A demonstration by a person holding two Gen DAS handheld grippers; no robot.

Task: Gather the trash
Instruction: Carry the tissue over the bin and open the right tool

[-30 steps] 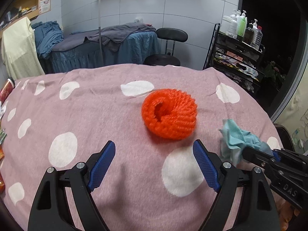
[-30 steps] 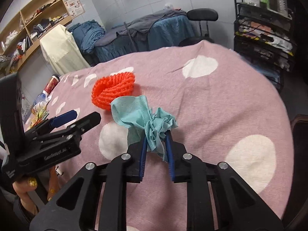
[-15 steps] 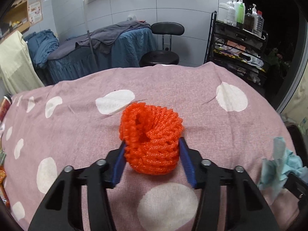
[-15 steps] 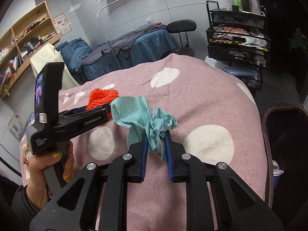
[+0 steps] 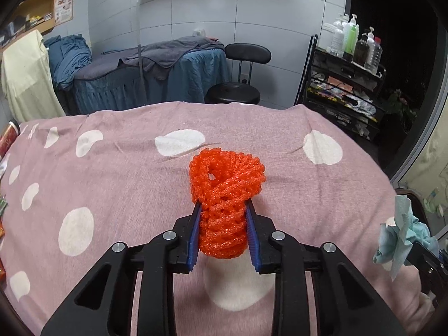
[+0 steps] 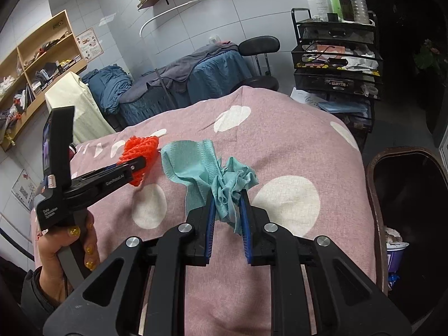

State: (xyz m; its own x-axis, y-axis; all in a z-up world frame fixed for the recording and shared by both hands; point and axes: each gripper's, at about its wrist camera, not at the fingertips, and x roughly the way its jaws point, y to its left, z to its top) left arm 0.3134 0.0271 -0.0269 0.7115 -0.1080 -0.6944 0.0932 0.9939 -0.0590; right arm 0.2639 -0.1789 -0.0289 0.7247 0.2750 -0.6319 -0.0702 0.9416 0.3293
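An orange foam fruit net (image 5: 224, 196) is squeezed between the blue pads of my left gripper (image 5: 223, 218), whose jaws are closing on it and pinch its lower half thin. The right wrist view catches the same orange net (image 6: 140, 151) at the left gripper's tip, with a hand (image 6: 67, 243) on the handle. My right gripper (image 6: 227, 204) is shut on a crumpled teal paper towel (image 6: 207, 168), held above the pink spotted bedcover (image 6: 280, 145). That teal towel (image 5: 400, 238) also hangs at the right edge of the left wrist view.
A dark bin (image 6: 408, 201) lined with a black bag stands right of the bed, a purple-and-white cup (image 6: 394, 252) inside it. Behind the bed are a massage table (image 5: 145, 81), a black stool (image 5: 238, 84) and a black wire cart (image 5: 341, 92) with bottles. Packets lie at the bed's left edge (image 5: 5, 137).
My left gripper moved in around the orange net and closed on it, squeezing it narrow. The right gripper carried the teal towel to the right, bringing the bin into view.
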